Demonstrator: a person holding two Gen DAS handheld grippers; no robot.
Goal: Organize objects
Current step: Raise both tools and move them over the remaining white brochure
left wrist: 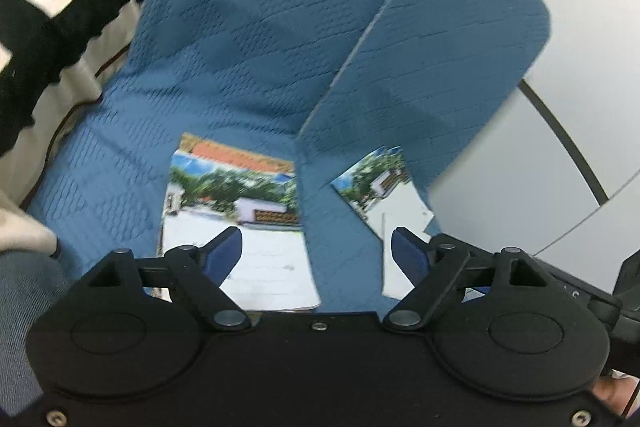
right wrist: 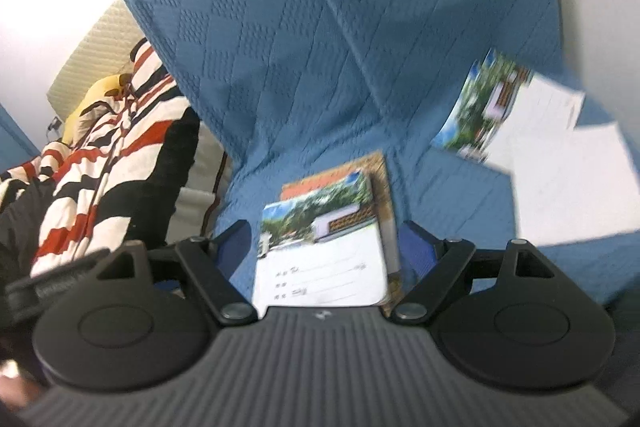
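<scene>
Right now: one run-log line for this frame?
left gripper: open, empty | right gripper: open, empty | notebook stack: on blue sofa seat | second notebook: on sofa arm

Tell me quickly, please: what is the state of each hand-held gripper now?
Left hand-held gripper: open, holding nothing, above the notebooks.
Right hand-held gripper: open, holding nothing, above the stacked notebooks.

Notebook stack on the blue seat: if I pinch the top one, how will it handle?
The top notebook looks thin and soft-covered, so it would probably sag from one edge. It lies loose on another, so it may slide. The quilted seat cover probably grips.
</scene>
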